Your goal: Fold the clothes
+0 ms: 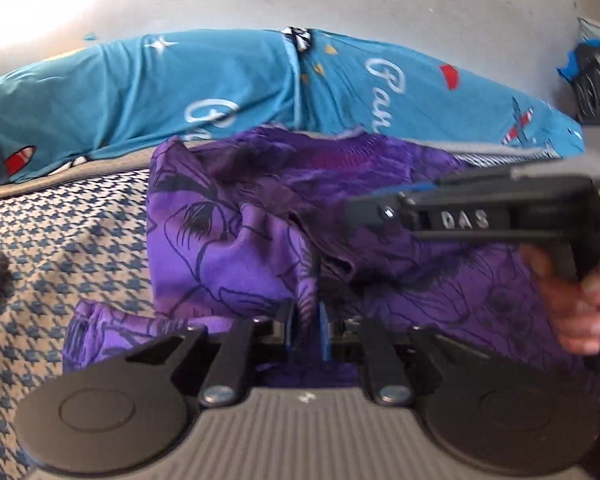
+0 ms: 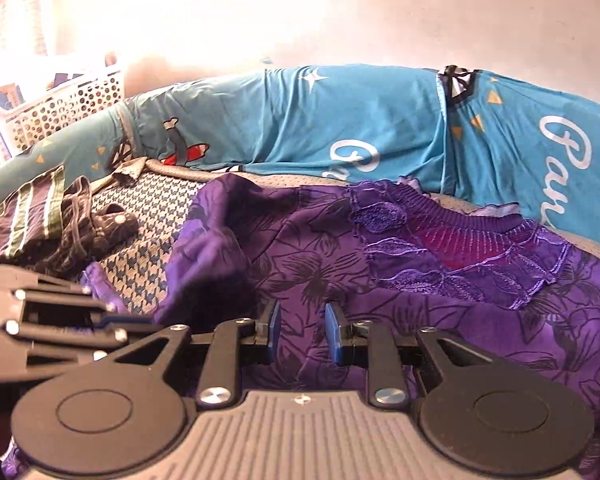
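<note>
Houndstooth-covered bed [image 1: 60,248] is spread with a limp purple floral blouse [image 2: 420,280], best taken at its hems; left gripper [image 1: 309,320] jaws are clamped on fabric, right gripper [image 2: 302,330] jaws part-open, pads not seen pressing.

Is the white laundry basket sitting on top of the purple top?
No, the white laundry basket stands far off at the left behind the blue pillows, while the purple top lies spread on the checked bedcover.

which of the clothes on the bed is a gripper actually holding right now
The purple floral garment. The left gripper is shut on a fold of it, while the striped brown clothes lie untouched at the far left.
</note>
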